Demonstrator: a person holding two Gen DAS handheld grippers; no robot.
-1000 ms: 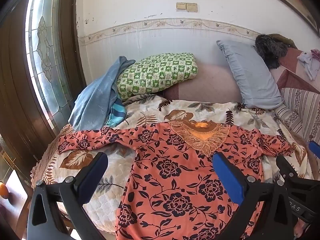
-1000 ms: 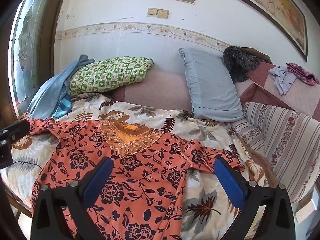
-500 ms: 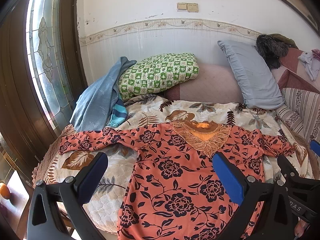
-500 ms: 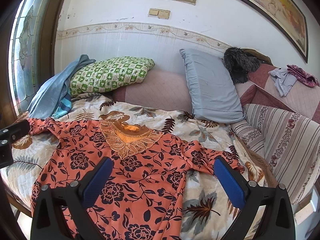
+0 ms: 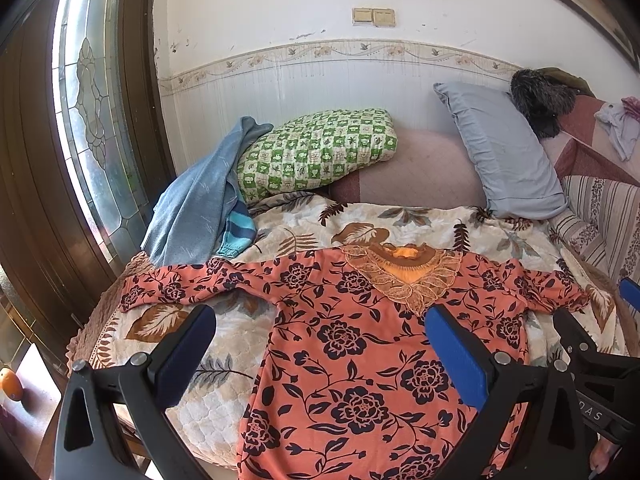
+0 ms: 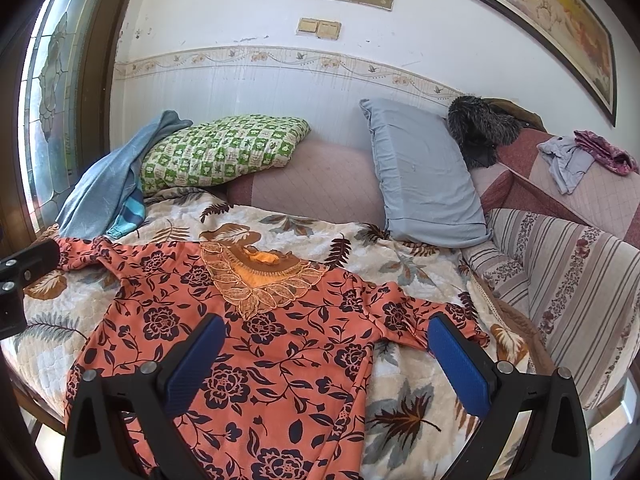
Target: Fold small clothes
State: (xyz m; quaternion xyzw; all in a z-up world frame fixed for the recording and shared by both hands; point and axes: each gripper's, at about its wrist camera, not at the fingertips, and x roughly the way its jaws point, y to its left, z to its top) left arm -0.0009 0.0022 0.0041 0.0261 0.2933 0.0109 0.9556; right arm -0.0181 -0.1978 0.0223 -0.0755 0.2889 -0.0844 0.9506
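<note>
An orange dress with a black flower print (image 5: 352,344) lies spread flat, front up, on the bed, sleeves out to both sides, gold lace at the neck. It also shows in the right wrist view (image 6: 256,344). My left gripper (image 5: 320,356) is open and empty, held above the dress's left half. My right gripper (image 6: 324,360) is open and empty, above the dress's right side near the right sleeve (image 6: 424,316). The right gripper's body shows at the right edge of the left wrist view (image 5: 592,364).
The bed has a leaf-print quilt (image 6: 400,272). A green checked pillow (image 5: 316,152), a blue towel (image 5: 200,200) and a grey-blue pillow (image 5: 504,152) lie at the head. A striped sofa (image 6: 568,280) stands on the right, a glazed door (image 5: 88,120) on the left.
Both grippers have drawn back and up slightly, so the dress sits a little lower in both views. Nothing was taken hold of.
</note>
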